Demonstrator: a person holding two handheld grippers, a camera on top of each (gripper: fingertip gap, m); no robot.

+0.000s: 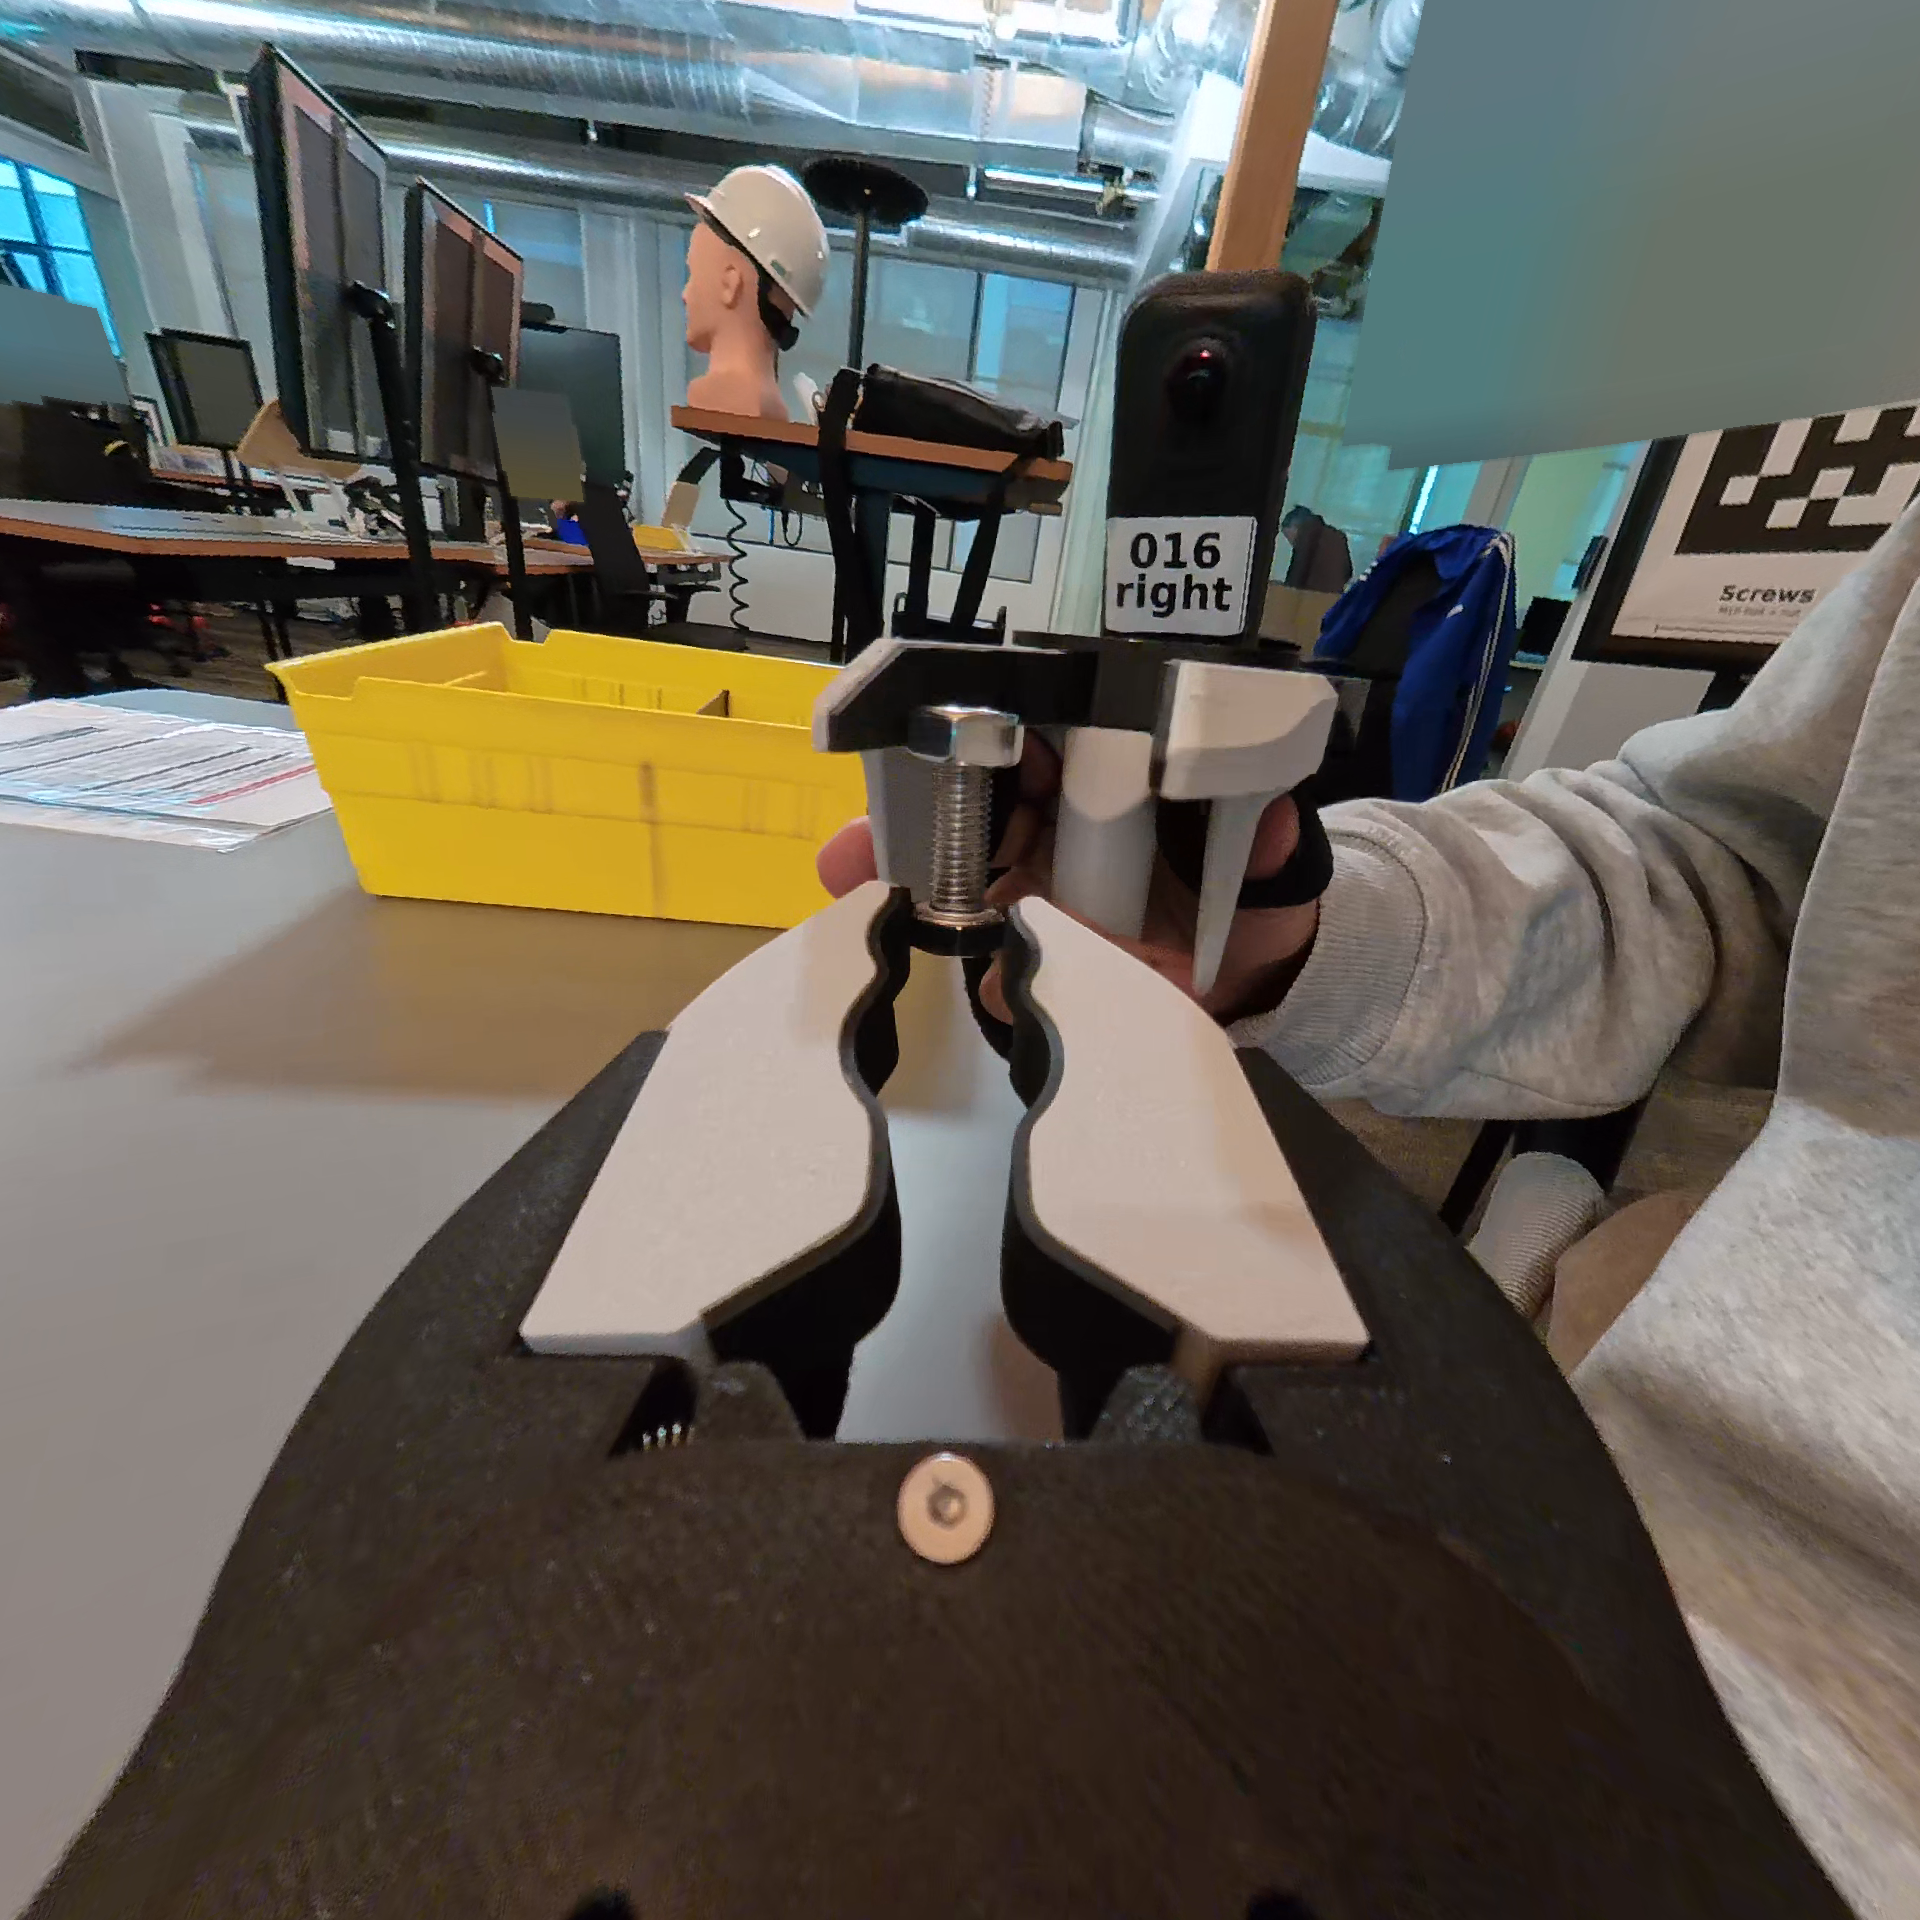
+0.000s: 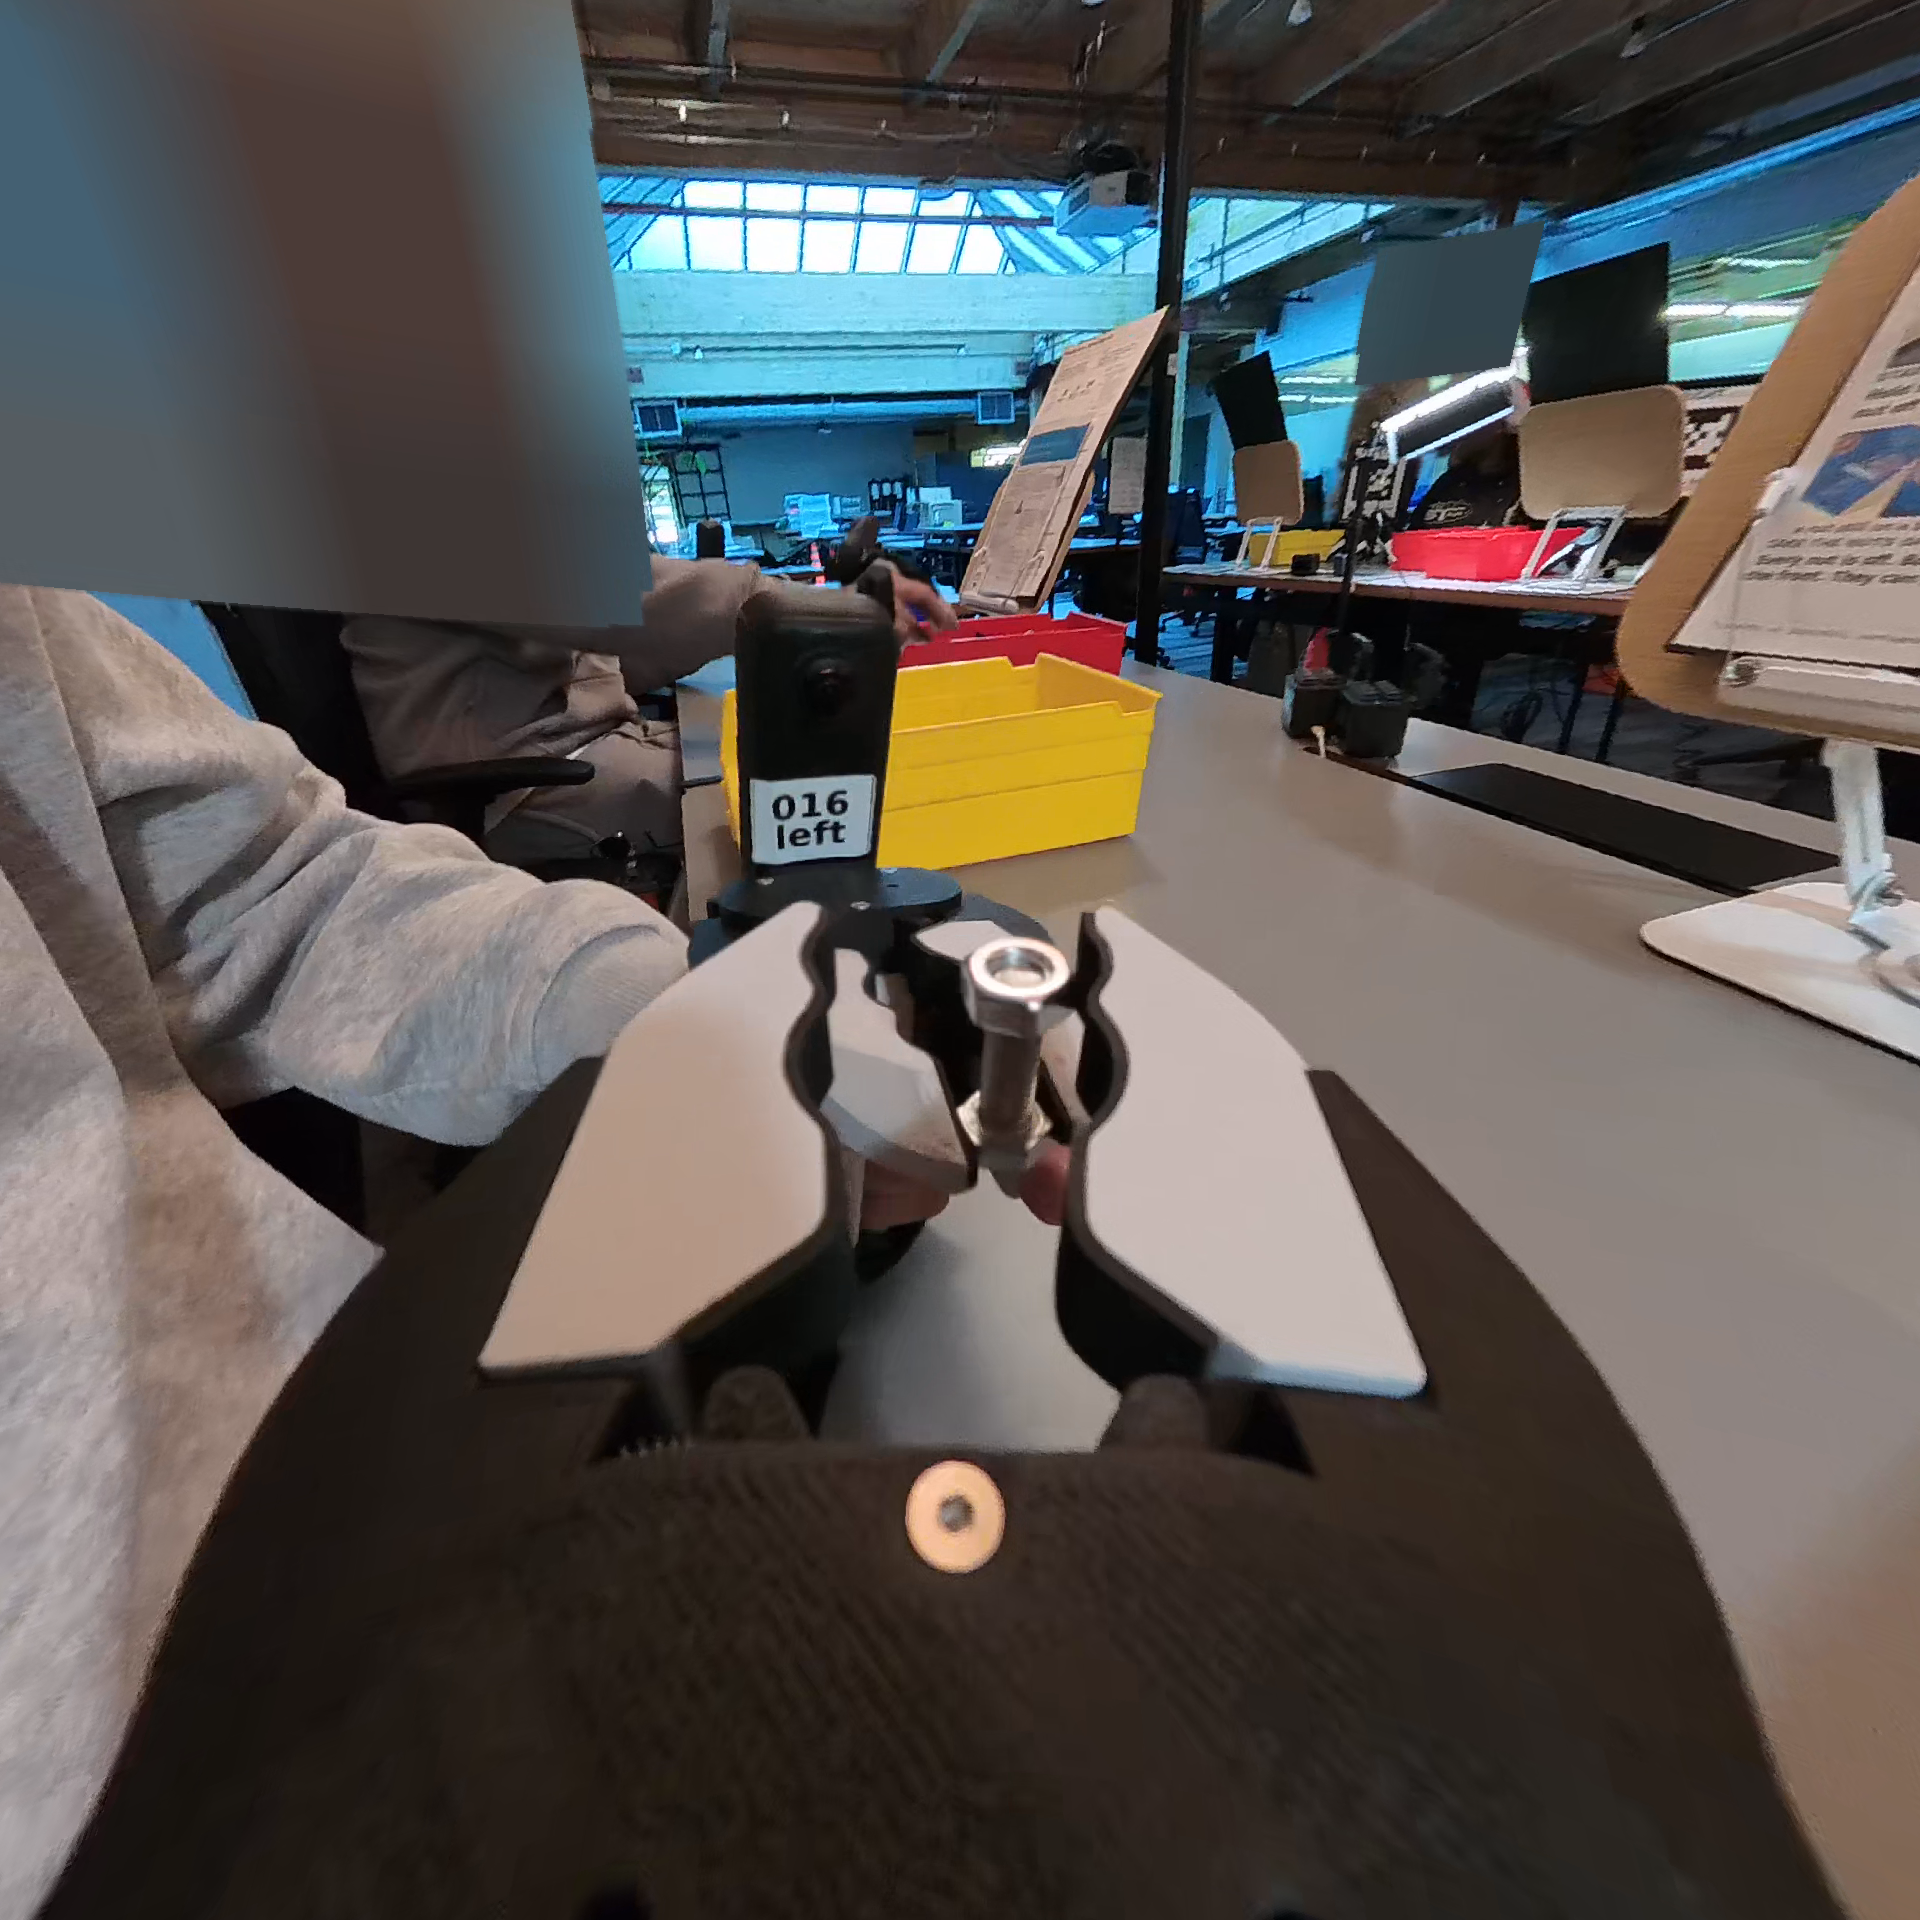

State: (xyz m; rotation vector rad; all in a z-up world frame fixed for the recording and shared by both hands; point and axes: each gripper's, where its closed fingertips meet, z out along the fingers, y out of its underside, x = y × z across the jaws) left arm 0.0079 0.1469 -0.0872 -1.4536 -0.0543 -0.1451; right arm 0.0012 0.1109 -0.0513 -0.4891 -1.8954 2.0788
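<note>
Closest in the left wrist view, the left gripper pinches the lower end of a steel bolt, seemingly at a nut or washer there; black jaw edges hide the exact contact. Across from it, the right gripper meets the hex head from the side, so the bolt is apparently braced at both ends above the grey table. A yellow bin sits behind.

From the right wrist view, the right gripper has its fingers around the bolt's head, though whether they truly clamp it cannot be told. The left gripper grips the lower end, partly screened.
</note>
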